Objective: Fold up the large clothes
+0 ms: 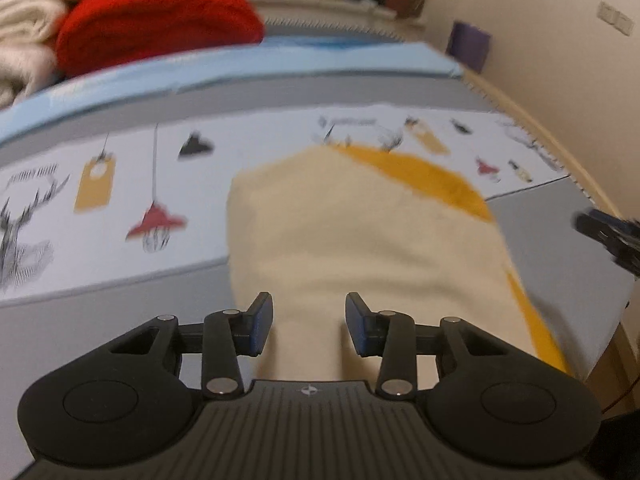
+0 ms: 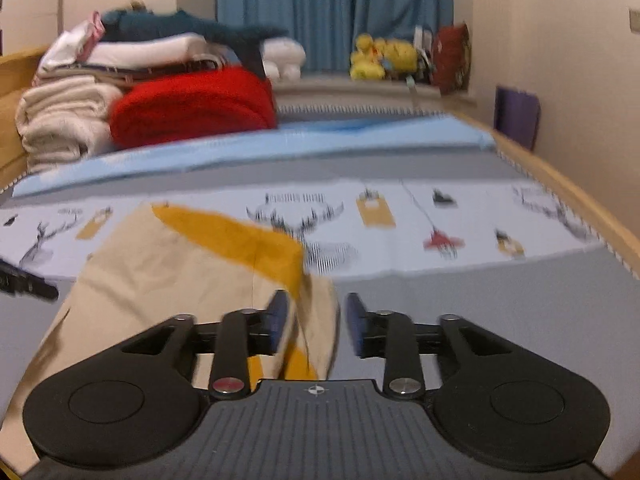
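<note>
The cream-and-mustard garment (image 1: 360, 240) is lying partly folded on the bed (image 1: 120, 320). The left claw (image 1: 309, 324) is hovering over it, jaws apart and empty. The right claw (image 2: 316, 328) is standing apart too, with a fold edge loose between its pads. The next move probably calls for regripping an edge.

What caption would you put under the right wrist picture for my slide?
Right gripper open around a raised fold of the cream and mustard garment on the patterned bed sheet.
</note>
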`<state>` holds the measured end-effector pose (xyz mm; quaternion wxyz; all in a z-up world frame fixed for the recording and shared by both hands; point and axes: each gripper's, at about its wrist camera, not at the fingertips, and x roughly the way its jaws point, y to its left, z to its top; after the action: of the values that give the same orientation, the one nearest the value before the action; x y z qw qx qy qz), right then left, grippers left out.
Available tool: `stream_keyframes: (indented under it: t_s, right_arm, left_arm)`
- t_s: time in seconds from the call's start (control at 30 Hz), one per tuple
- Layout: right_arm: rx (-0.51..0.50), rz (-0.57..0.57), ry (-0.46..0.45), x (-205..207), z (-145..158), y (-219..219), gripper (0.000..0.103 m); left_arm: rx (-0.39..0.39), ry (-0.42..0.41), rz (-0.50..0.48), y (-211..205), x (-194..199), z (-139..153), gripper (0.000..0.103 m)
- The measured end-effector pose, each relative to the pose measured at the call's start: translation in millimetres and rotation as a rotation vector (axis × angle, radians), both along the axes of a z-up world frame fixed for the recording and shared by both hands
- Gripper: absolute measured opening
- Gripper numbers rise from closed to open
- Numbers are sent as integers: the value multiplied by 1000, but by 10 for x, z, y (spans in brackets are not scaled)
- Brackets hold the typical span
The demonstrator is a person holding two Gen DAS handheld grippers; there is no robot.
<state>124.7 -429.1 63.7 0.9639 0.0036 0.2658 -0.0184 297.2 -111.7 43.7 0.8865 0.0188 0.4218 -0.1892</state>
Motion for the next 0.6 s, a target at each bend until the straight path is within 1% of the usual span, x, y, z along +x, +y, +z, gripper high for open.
stream_keyframes:
  t_s: [0.1, 0.17, 0.23, 0.33, 0.37, 0.43, 0.5, 0.53, 0.57, 0.6]
  right_arm:
    - [-3, -7, -37, 301, -11, 46, 42]
    - [24, -15, -23, 516, -70, 55, 43]
    - [86, -36, 27, 789, -182, 32, 44]
    - [198, -67, 126, 1156, -405, -39, 50]
    - [240, -84, 175, 1292, -513, -85, 51]
    - [315, -116, 243, 1441, -694, -147, 51]
    - [411, -116, 281, 1551, -847, -217, 51]
    - [446, -103, 286, 1588, -889, -234, 41]
    - [480, -80, 286, 1622, -919, -249, 24]
    - [493, -68, 280, 1637, -916, -252, 17]
  left_arm:
    - [31, -39, -19, -103, 23, -3, 44]
    - [32, -38, -19, -131, 66, -39, 44]
    - [33, -37, -14, -143, 122, -73, 44]
    - [17, -41, 8, -123, 227, -131, 44]
    - [5, -42, 16, -114, 267, -139, 45]
    - [-29, -42, 25, -116, 354, -157, 45]
    - [-68, -31, 15, -175, 442, -188, 46]
    - [-90, -22, 6, -214, 484, -213, 47]
    - [-110, -11, -6, -265, 531, -248, 50]
    - [-115, -1, -15, -330, 593, -301, 52]
